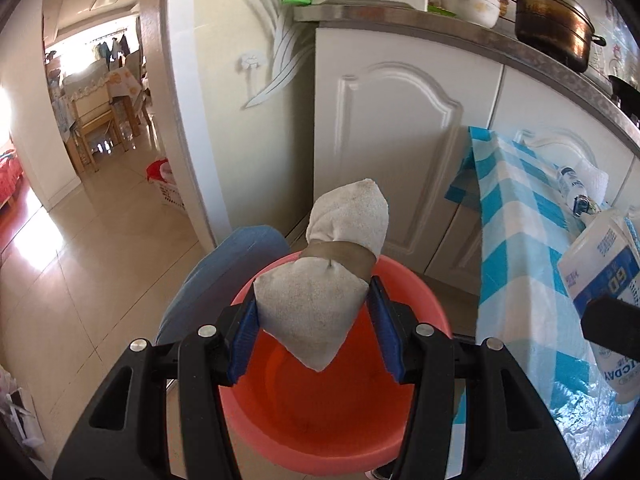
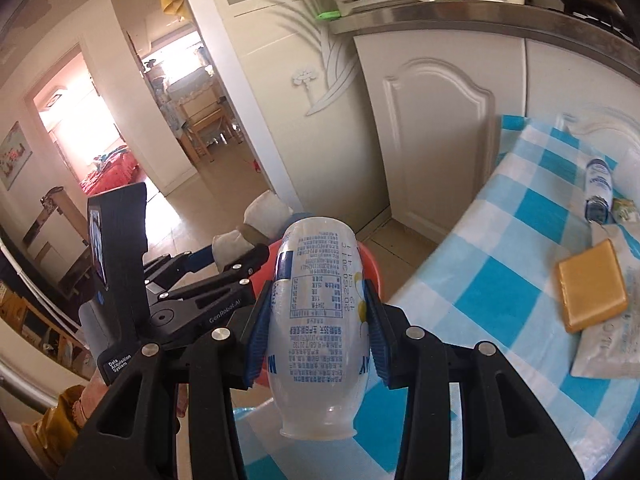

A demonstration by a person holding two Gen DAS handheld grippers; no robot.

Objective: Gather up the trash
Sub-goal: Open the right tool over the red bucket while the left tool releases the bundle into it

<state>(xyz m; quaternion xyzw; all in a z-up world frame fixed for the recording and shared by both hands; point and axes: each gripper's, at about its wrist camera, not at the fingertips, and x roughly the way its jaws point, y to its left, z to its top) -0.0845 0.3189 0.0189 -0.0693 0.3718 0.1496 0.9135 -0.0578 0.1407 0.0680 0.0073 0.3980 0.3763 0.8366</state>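
Left wrist view: the left claw (image 1: 314, 330) is clamped on a crumpled white wad (image 1: 320, 304) with a brown band around its middle, blue pads pressing its lower half from both sides. The wad hangs over the mouth of a red basin (image 1: 424, 300) that fills the lower centre. At about 9 o'clock from the basin a blue-clad knee (image 1: 224, 272) shows behind the rim. At 3 o'clock lies the bench with a blue-and-white checked cloth (image 1: 516, 216), and a small white bottle (image 1: 572, 188) lies on it towards 2 o'clock. White cabinet doors (image 1: 392, 128) stand behind at 12 o'clock, with a dark pot (image 1: 556, 24) on the counter above.

Right wrist view: the right claw (image 2: 318, 334) grips a white plastic bottle (image 2: 318, 320) printed with blue text, its open neck pointing toward the camera. The pads press its sides. Behind the bottle at 12 o'clock the basin's rim (image 2: 370, 266) peeks out. At 9 o'clock the left claw (image 2: 232, 252) appears with the wad (image 2: 230, 242) in it. On the checked cloth (image 2: 488, 280) at 3 o'clock a yellow-brown block (image 2: 590, 290) rests on a pale packet (image 2: 604, 344), with the small bottle (image 2: 598, 188) lying at 2 o'clock.
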